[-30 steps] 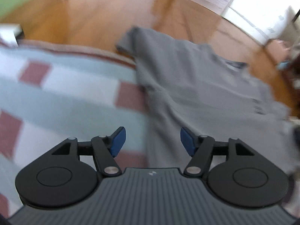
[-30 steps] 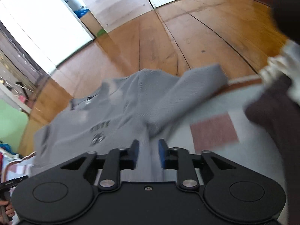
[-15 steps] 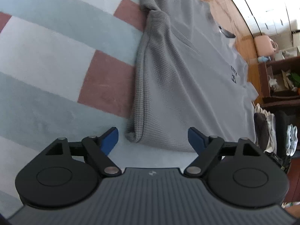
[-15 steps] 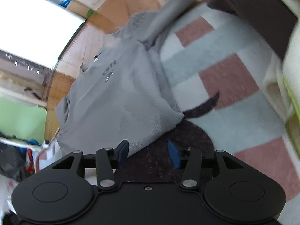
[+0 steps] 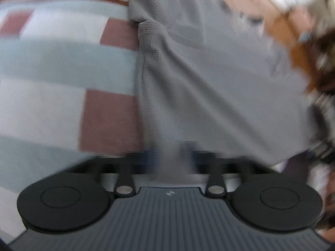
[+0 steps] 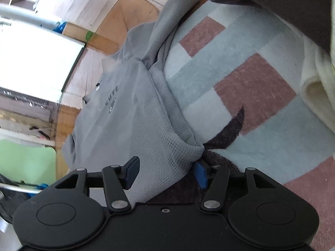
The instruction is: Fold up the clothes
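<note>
Your left gripper has just been closing, and its jaws now pinch the near hem of the grey shirt; that view is smeared, so the pads themselves barely show, but fabric bunches up between them. Your right gripper stands apart, its blue pads straddling the other hem corner of the same shirt, which lies between them without being squeezed; the left pad sits clear of the cloth.

From your tools the shirt runs lengthwise away from you, hem nearest, collar at the far end, dark chest print face up. One sleeve stretches off towards the far end in the right wrist view. The near half lies on the checked rug of pale blue, white and rust squares; the far half spills onto the wooden floor. A dark cloth lies on the rug just beside the right hem corner.
</note>
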